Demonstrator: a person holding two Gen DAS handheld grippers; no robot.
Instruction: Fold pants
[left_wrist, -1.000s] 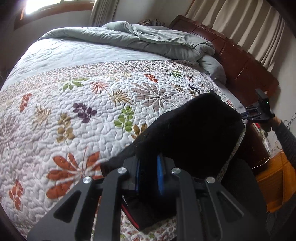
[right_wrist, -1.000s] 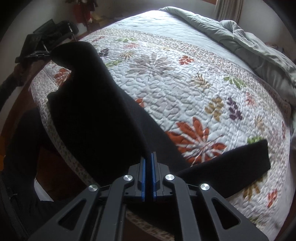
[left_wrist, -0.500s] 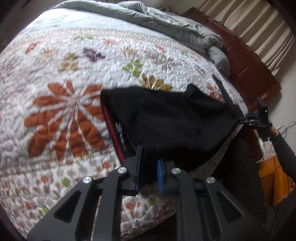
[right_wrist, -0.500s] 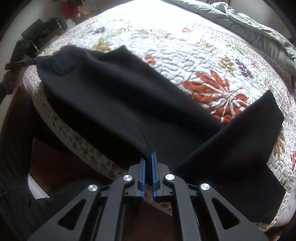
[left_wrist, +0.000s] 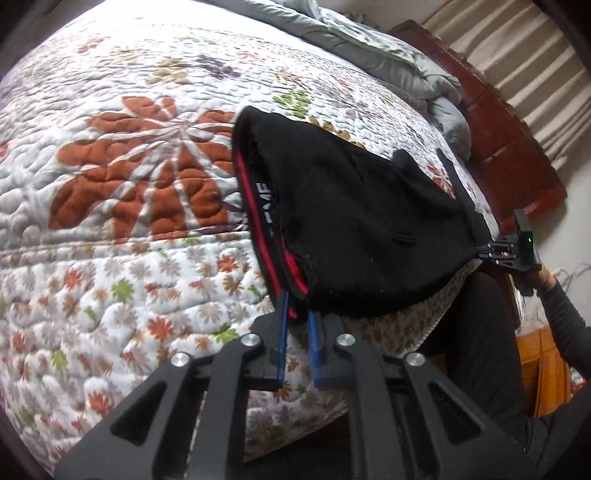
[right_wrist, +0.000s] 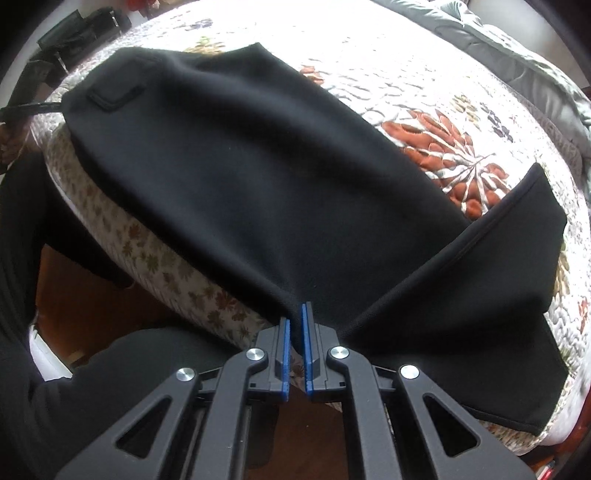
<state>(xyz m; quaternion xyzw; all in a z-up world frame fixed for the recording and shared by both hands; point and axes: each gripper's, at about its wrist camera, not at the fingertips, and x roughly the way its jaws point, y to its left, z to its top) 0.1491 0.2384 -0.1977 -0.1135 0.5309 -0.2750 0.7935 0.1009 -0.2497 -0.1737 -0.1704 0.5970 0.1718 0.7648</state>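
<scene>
The black pants lie along the near edge of the bed, on its leaf-patterned quilt, their long axis running sideways between the two hands, roughly parallel to the mattress edge. In the left wrist view the waistband, with its red stripe and white lettering, gapes open and runs straight away from the left hand-held gripper, whose blue pads are clamped on its lowest corner; the cloth stretches from there toward the right hand-held gripper seen far off at the bed's corner, beside a dark sleeve. In the right wrist view that same hand-held gripper is clenched on a thin pinch of the pants' lower edge, near where the two legs meet; one leg fans out to the right over the quilt, with another layer under it hanging past the mattress edge. The pants body spreads forward and left from these jaws, so each hand is nearest its own end and neither holds the far edge. A grey duvet is bunched at the far side against a dark wooden headboard, with curtains behind. The garment looks laid out but not yet folded; my guess is the next move turns on carrying one end over along that long axis.
</scene>
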